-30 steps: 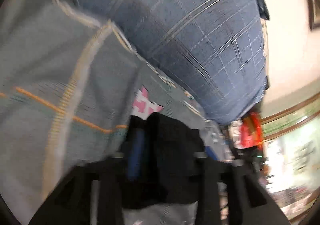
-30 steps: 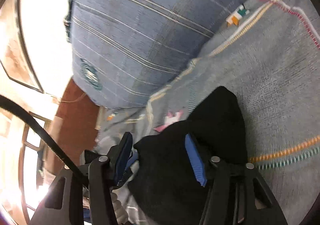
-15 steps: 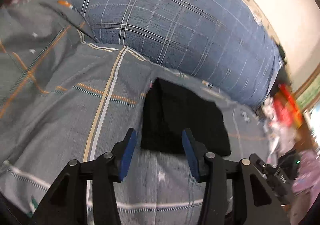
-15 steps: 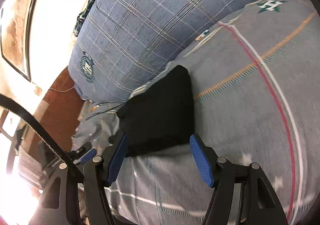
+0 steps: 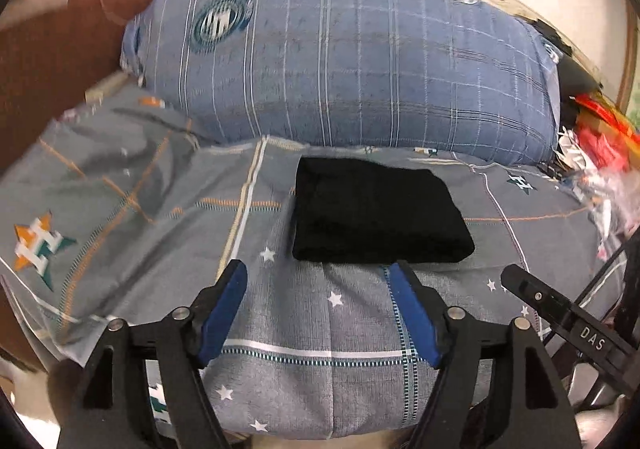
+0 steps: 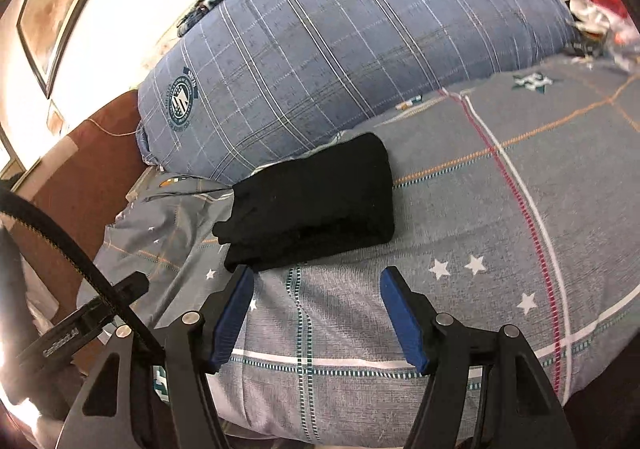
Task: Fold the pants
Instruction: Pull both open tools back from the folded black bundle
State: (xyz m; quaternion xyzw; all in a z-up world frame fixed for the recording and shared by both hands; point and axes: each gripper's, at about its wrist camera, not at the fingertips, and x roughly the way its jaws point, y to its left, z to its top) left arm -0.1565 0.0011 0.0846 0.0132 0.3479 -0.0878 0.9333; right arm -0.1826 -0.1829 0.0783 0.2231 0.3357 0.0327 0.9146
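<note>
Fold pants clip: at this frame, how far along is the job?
Done: the black pants lie as a compact folded bundle on the grey bedsheet, in front of the blue plaid pillow. In hand: nothing; left gripper and right gripper have open jaws, short of the bundle. Left: apparently nothing.

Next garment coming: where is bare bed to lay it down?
Free: grey bedsheet right of the folded black pants, and the strip between the pants and both open grippers. Crowded: blue pillow directly behind the pants; red clutter at the far right edge.
</note>
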